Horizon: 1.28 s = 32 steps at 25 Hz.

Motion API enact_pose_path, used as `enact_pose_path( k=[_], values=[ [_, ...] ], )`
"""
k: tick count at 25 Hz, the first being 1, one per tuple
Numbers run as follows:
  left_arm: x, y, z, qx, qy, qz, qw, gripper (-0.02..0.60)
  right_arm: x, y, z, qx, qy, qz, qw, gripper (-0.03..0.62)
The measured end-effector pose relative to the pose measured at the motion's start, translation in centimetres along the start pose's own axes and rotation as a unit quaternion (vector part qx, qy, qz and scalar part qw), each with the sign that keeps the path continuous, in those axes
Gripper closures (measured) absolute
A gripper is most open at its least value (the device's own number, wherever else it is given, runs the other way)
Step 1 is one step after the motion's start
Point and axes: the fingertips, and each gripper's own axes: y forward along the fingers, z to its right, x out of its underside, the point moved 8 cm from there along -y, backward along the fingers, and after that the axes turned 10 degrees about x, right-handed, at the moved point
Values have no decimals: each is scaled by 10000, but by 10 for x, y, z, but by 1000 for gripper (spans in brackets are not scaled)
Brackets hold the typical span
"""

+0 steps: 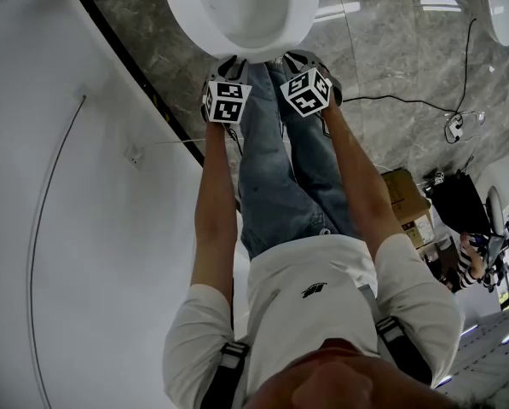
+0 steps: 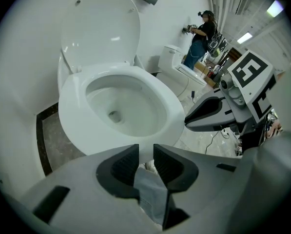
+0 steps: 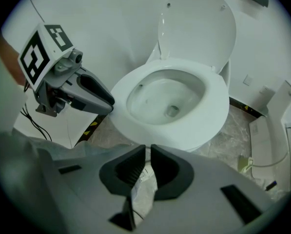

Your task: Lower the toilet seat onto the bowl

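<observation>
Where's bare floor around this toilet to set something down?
Free: marble floor on the person's right of the bowl, up to the black cable; also a narrow strip between the bowl and the white partition. Crowded: in front of the bowl, with the person's legs, left gripper and right gripper; farther right, the power strip and cardboard box.
</observation>
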Motion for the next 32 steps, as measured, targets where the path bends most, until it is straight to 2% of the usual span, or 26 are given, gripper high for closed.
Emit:
enact_pose_path(
  k=[10,15,25,32],
  values=[
    [5,10,-4,9,-85,-99,9999,472,4,11,0,-61,33,-62,10000,542],
    [4,8,-4,-35,-130,-67,9999,474,-2,6,7,52,197,70,9998,542],
    [-19,-10,-2,-166,-129,227,9995,509,-32,-19,27,121,333,480,9982,542],
    [-41,-32,6,-238,35,520,9984,535,-52,-39,35,39,354,771,9964,543]
  ],
)
